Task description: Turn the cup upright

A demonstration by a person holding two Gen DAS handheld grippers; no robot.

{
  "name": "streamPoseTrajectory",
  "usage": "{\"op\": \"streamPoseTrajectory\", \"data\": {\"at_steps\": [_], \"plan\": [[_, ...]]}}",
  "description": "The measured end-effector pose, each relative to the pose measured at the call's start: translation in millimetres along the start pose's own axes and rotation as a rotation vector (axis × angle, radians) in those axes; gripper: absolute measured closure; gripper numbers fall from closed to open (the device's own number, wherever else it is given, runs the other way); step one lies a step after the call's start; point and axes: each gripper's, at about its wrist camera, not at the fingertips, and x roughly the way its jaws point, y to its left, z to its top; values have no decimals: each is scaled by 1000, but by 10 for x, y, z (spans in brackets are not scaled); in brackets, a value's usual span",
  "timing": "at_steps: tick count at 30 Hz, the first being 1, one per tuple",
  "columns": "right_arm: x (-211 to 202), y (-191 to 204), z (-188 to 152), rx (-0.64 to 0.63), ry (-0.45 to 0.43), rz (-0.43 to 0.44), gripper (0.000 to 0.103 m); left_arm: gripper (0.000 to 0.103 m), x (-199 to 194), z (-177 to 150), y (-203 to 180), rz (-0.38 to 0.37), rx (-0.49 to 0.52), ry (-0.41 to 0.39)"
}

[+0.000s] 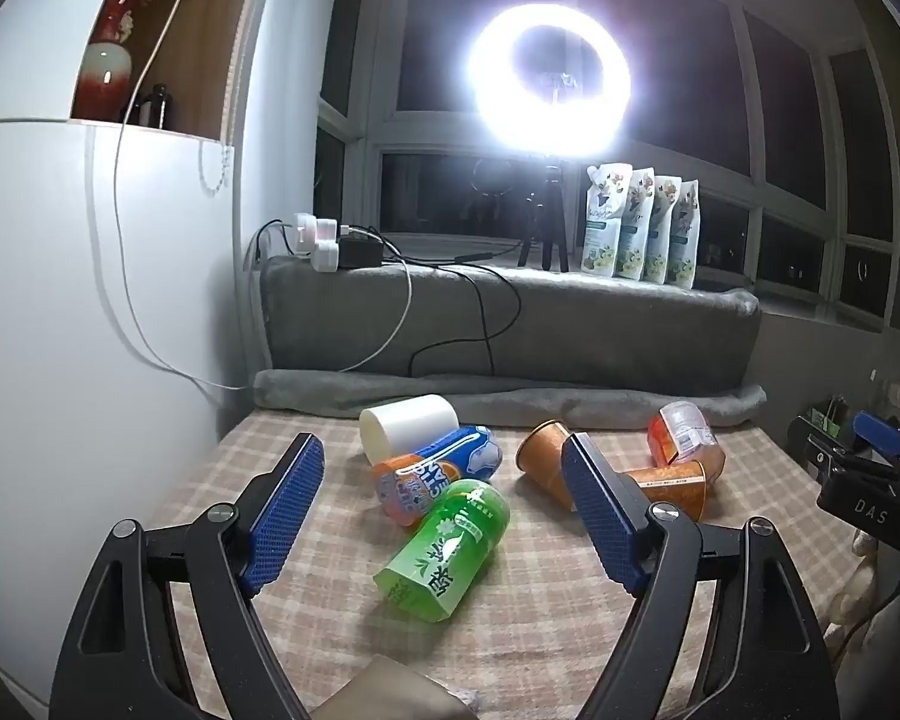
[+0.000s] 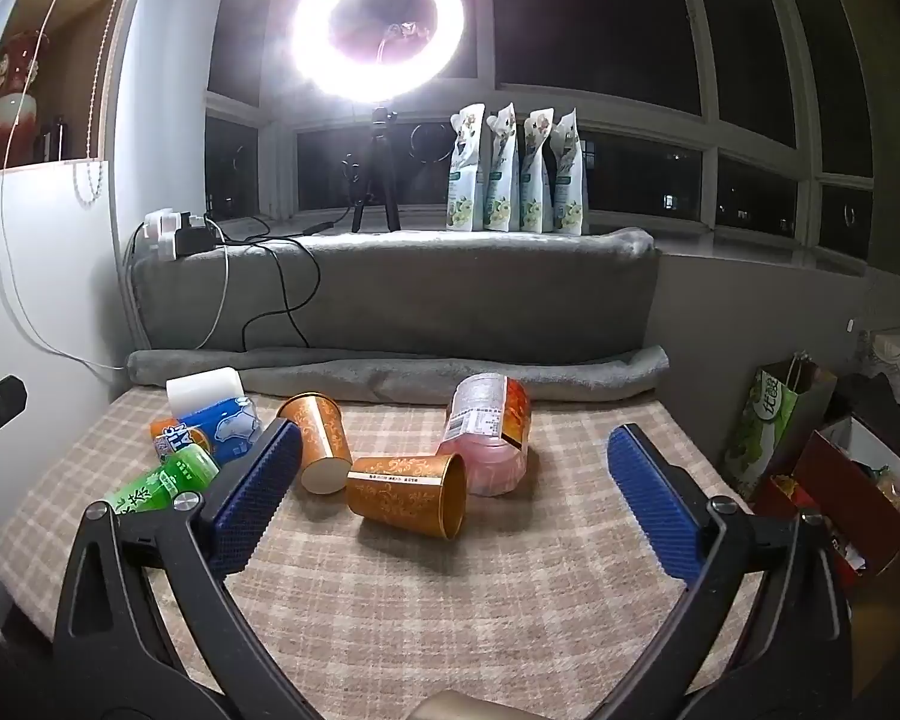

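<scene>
Cups, seven by my count, all on their sides on the bench [image 2: 510, 600], which wears a beige plaid cloth. From the right wrist view: gold paper cup [image 2: 411, 495] lies at 12 o'clock just past my right gripper [image 2: 450, 495], mouth toward 3 o'clock; a second gold cup [image 2: 318, 441] sits at 11, base toward me; pink clear-plastic cup [image 2: 489, 438] with a label sleeve at 1, touching or nearly touching the first gold one.

From the left wrist view: green printed cup [image 1: 444, 546] at 12 just ahead of my left gripper [image 1: 444, 504]; orange soda-print cup [image 1: 408, 483] and blue cup [image 1: 468, 450] behind it, packed together; plain white cup [image 1: 408, 426] farthest, at 11.

Both sets of fingers are spread wide, holding nothing.

Handling guess: these look like thin paper or plastic, very light, walls will crush if I squeeze hard, glossy so likely slippery, and round, so they roll on contact. Tapered shape, wider at the mouth. I'd take the near gold cup across its mid-body with light pressure, then rotate it base-down. Cloth looks soft, may wobble the base on release.
</scene>
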Motion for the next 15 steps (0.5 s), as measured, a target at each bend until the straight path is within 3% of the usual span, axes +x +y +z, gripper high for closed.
{"op": "streamPoseTrajectory", "data": {"at_steps": [15], "plan": [[7,12,3,2,0,-2,0,21,60,-7,5,-4,3,5]]}}
